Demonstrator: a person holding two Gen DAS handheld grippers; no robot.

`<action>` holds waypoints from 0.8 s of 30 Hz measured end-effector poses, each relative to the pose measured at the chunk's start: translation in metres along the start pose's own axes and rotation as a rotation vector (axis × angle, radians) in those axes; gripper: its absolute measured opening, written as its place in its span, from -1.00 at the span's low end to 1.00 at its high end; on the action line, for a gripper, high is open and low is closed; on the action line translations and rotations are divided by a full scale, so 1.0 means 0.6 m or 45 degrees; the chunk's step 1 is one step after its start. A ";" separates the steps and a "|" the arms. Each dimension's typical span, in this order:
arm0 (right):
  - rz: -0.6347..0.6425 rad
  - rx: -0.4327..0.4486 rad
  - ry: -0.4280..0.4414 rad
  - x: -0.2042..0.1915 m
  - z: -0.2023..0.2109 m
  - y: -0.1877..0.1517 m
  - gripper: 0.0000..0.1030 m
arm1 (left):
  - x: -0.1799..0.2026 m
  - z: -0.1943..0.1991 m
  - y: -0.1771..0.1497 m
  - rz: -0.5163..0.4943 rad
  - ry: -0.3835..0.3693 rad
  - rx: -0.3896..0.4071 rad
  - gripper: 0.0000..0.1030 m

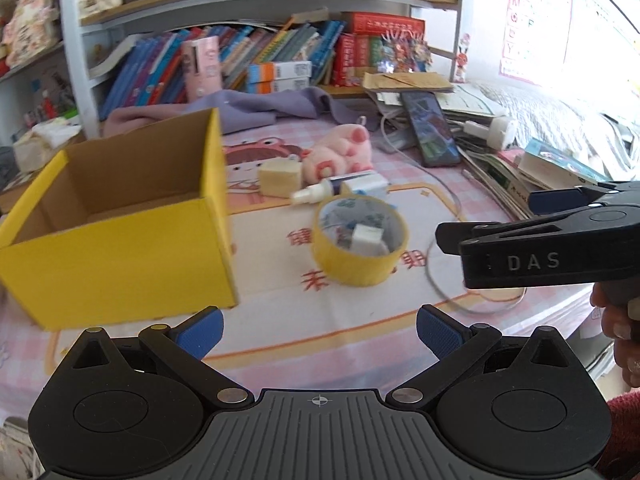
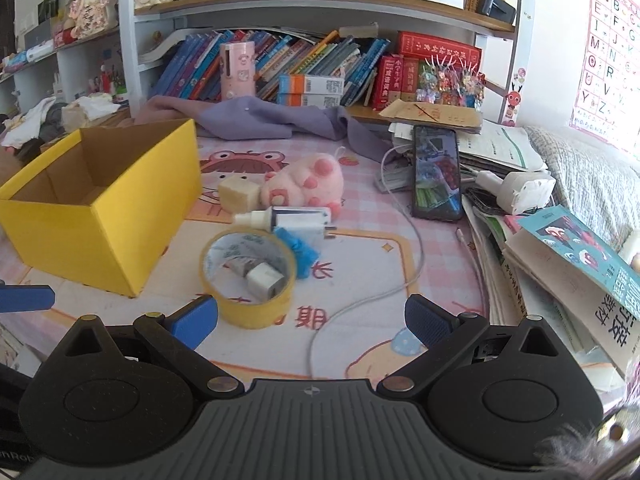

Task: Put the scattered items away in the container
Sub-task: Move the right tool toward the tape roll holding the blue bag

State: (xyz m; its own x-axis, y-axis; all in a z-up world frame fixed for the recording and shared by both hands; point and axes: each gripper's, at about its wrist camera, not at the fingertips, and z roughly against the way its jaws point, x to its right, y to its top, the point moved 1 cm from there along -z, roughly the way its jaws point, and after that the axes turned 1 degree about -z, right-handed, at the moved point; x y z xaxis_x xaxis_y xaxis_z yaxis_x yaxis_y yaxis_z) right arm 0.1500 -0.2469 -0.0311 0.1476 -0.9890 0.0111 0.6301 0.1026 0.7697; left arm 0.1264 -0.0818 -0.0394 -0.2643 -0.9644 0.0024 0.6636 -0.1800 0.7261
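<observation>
picking up the first item looked like the step in hand, since the yellow box (image 2: 96,216) stood open and, as far as its inside showed, had nothing in it. both grippers were released and carried nothing: the right gripper (image 2: 312,320) hung with its blue pads spread wide, and the left gripper (image 1: 318,330) was just as wide, near the front corner of the box.

the tape roll (image 2: 250,276) seemed the likely first target. it lay flat to the right of the box, near but apart from it, with a small white charger block (image 2: 266,282) sitting inside its ring. to do it well i judged one finger should go inside the ring and one outside, pinching the wall, and should avoid the block so it would not be dragged along. the white cable (image 2: 400,280) curved just right of the roll and could snag a pad.

the roll was yellow outside, pale and printed inside, a stiff low hoop that should hold its shape under a squeeze. behind it, farther from the box's front, lay a small white dropper bottle (image 2: 254,218) on its side, a white plug adapter (image 2: 304,220) touching it, a crumpled blue thing (image 2: 300,250), a pale cube (image 2: 238,194) and a pink plush paw (image 2: 308,184). all rested on the pink cartoon mat (image 2: 420,216), right of the box.
</observation>
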 end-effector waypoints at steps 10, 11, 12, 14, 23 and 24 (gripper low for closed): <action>0.067 -0.041 0.073 0.061 -0.061 0.041 0.97 | 0.059 -0.077 0.046 -0.025 0.022 -0.032 1.00; 0.078 -0.044 0.085 0.065 -0.067 0.045 0.97 | 0.065 -0.083 0.049 -0.034 0.034 -0.034 1.00; 0.089 -0.047 0.097 0.068 -0.073 0.050 0.97 | 0.070 -0.089 0.053 -0.045 0.048 -0.034 1.00; 0.103 -0.046 0.120 0.075 -0.084 0.060 0.97 | 0.078 -0.100 0.060 -0.060 0.072 -0.041 1.00; 0.132 -0.091 0.206 0.106 -0.148 0.093 0.97 | 0.088 -0.157 0.084 -0.043 0.167 -0.092 1.00; 0.133 -0.096 0.215 0.107 -0.154 0.095 0.97 | 0.087 -0.162 0.086 -0.035 0.176 -0.095 1.00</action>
State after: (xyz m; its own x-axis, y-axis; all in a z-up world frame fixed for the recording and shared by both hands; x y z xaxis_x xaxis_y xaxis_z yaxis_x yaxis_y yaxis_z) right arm 0.2660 -0.2945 -0.0455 0.3364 -0.9414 -0.0237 0.6589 0.2173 0.7201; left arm 0.2149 -0.1600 -0.0689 -0.1880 -0.9754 -0.1153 0.7090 -0.2160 0.6713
